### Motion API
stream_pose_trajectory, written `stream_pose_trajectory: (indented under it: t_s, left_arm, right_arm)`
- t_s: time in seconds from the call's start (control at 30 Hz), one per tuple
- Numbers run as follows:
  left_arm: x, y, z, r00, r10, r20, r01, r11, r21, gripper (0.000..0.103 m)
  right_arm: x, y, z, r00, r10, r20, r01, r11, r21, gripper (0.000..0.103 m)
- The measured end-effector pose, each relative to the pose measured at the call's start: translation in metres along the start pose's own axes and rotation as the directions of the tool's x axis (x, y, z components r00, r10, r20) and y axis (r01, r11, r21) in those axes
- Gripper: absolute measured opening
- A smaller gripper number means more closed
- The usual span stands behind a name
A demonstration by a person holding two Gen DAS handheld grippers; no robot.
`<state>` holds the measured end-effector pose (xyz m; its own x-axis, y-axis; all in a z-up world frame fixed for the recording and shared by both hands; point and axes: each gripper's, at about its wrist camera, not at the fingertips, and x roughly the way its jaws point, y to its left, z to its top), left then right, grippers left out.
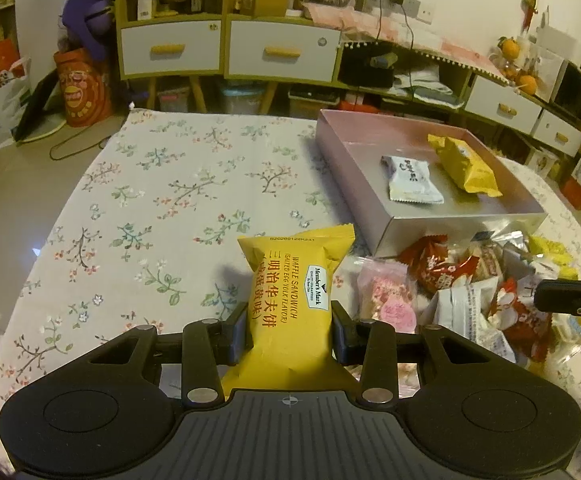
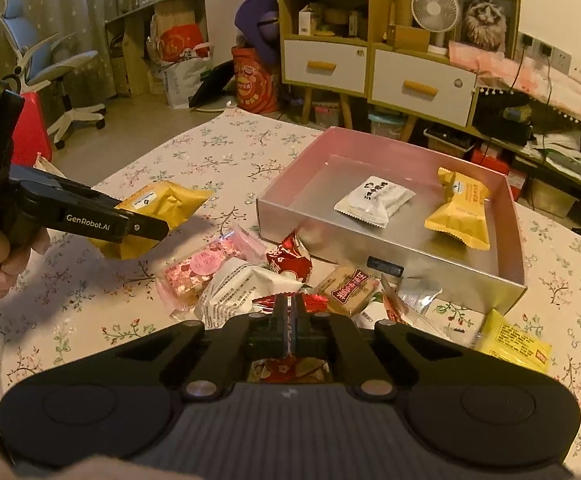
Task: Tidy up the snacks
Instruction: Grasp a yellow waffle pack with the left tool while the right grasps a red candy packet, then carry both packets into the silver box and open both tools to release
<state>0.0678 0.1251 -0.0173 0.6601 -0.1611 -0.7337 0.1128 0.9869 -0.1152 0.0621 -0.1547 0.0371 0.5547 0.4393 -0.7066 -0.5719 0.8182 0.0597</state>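
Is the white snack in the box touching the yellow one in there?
Apart. The right wrist view shows bare box floor between the white snack and the yellow snack.

— Where am I working?
— In a lived-in home room: my table wears a floral cloth [image 1: 150, 184], yellow cabinets with white drawers [image 2: 324, 65] line the wall, beside a desk fan [image 2: 434, 10], a framed cat picture [image 2: 484, 12] and a swivel chair [image 2: 50, 60].

Yellow waffle sandwich packet [image 1: 290, 304] between left hand-held gripper [image 1: 290, 332] pads, above floral tablecloth [image 1: 162, 208].
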Motion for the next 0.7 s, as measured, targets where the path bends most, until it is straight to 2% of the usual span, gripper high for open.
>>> stream_pose_trajectory:
  t_s: [0.03, 0.1, 0.13, 0.17, 0.43, 0.47, 0.5, 0.7]
  left_arm:
    - [0.000, -0.001, 0.000, 1.000, -0.001, -0.001, 0.001, 1.000, 0.000, 0.038]
    - [0.000, -0.001, -0.001, 1.000, -0.005, -0.005, 0.005, 1.000, 0.003, 0.038]
    - [0.000, -0.002, -0.001, 1.000, -0.006, -0.007, 0.006, 1.000, 0.006, 0.038]
    - [0.001, -0.003, -0.001, 1.000, -0.007, -0.010, 0.007, 1.000, 0.010, 0.038]
    - [0.004, -0.011, -0.002, 1.000, -0.012, -0.024, 0.013, 0.999, 0.030, 0.038]
    - [0.004, -0.012, -0.003, 1.000, -0.012, -0.025, 0.013, 0.999, 0.032, 0.038]
    - [0.004, -0.012, -0.003, 1.000, -0.012, -0.026, 0.013, 0.999, 0.033, 0.038]
    - [0.003, -0.013, -0.003, 1.000, -0.020, -0.020, 0.020, 0.999, 0.031, 0.038]
  right_arm:
    - [0.000, 0.000, 0.000, 1.000, 0.014, -0.013, -0.014, 1.000, -0.007, 0.003]
    - [0.001, 0.002, -0.002, 0.999, 0.013, -0.041, -0.013, 1.000, -0.020, 0.015]
    - [0.002, 0.003, -0.004, 0.999, 0.005, -0.047, -0.006, 1.000, -0.031, 0.027]
    - [0.003, 0.005, -0.006, 0.998, -0.001, -0.057, -0.002, 0.999, -0.044, 0.031]
    - [0.019, 0.009, -0.010, 0.994, -0.022, -0.111, 0.013, 0.997, -0.074, 0.031]
    - [0.021, 0.009, -0.010, 0.993, -0.027, -0.117, 0.018, 0.997, -0.075, 0.025]
    - [0.021, 0.009, -0.010, 0.992, -0.030, -0.119, 0.021, 0.997, -0.078, 0.024]
    - [0.014, 0.011, -0.008, 0.995, -0.031, -0.091, 0.022, 0.996, -0.091, 0.022]
